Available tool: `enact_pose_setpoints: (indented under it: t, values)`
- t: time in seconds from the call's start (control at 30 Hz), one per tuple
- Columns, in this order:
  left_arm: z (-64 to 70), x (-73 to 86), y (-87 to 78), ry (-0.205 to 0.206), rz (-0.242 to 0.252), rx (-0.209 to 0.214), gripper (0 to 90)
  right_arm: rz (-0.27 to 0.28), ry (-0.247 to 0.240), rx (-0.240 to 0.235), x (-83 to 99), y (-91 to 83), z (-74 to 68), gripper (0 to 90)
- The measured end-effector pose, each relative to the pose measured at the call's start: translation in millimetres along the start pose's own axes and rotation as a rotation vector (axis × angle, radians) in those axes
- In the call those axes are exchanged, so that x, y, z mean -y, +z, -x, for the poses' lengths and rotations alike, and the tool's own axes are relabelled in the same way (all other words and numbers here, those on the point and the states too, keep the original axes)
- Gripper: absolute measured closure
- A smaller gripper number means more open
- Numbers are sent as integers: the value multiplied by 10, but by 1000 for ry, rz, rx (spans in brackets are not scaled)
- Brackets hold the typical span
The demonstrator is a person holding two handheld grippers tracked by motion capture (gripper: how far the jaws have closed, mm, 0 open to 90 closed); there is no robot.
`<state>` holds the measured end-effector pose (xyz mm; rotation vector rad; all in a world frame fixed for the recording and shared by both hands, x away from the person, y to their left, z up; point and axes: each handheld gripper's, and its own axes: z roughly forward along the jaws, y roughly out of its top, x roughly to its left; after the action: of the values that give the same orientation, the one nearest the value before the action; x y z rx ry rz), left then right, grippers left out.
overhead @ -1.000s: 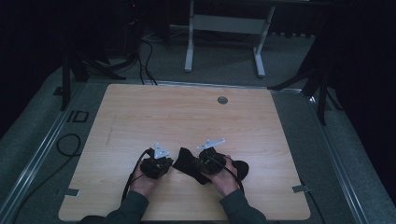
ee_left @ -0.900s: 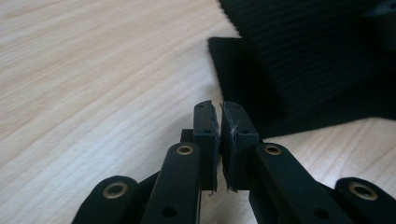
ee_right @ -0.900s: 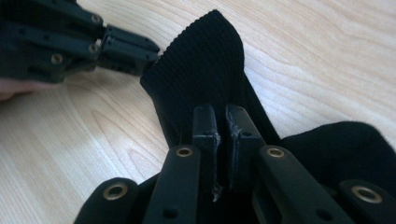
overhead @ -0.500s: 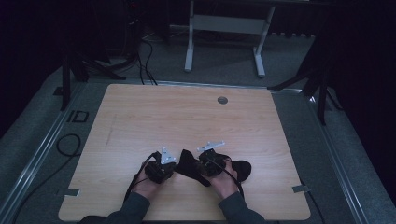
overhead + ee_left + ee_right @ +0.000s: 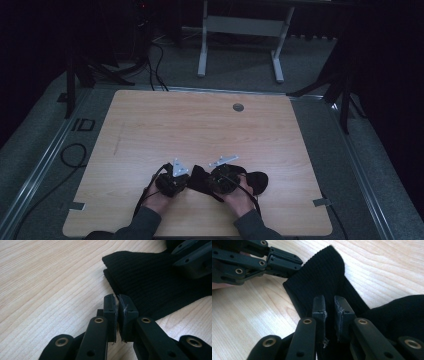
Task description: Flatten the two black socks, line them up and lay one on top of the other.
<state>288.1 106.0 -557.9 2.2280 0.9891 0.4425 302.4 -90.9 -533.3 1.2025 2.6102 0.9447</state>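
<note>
The black ribbed knit cloth (image 5: pixel 252 181) lies half hidden under both grippers on the pale wooden table (image 5: pixel 200 130). The left gripper (image 5: pixel 117 305) has its fingers clenched at the cloth's edge, and the right gripper (image 5: pixel 329 307) pinches a fold. Dark room beyond.

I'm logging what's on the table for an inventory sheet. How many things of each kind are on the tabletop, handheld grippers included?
Black knitted cloth items: 1, the black knit piece lying between and under the grippers
Handheld grippers: 2, the left gripper and the right gripper
Grey round grommets set in the table: 1, the grommet
Total: 4
</note>
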Motion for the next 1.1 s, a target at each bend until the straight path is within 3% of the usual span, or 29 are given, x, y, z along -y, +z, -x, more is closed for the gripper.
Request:
enact_pose_setpoints:
  t: [0.47,0.63,0.87,0.97,1.1]
  values:
    - [17,1,7,-9,6,-4,852,-8,-28,-52,39,32,-25,795]
    - [5,-6,-3,-13,-3,-16,836,-21,-33,-40,67,86,-38,799]
    - [26,-71,-134,-38,69,-3,838,-13,-31,-23,82,98,-57,805]
    - [92,-107,-152,-17,90,20,837,-11,-34,-22,86,100,-60,804]
    - [151,-129,-77,8,69,31,838,-4,-38,-23,93,103,-62,803]
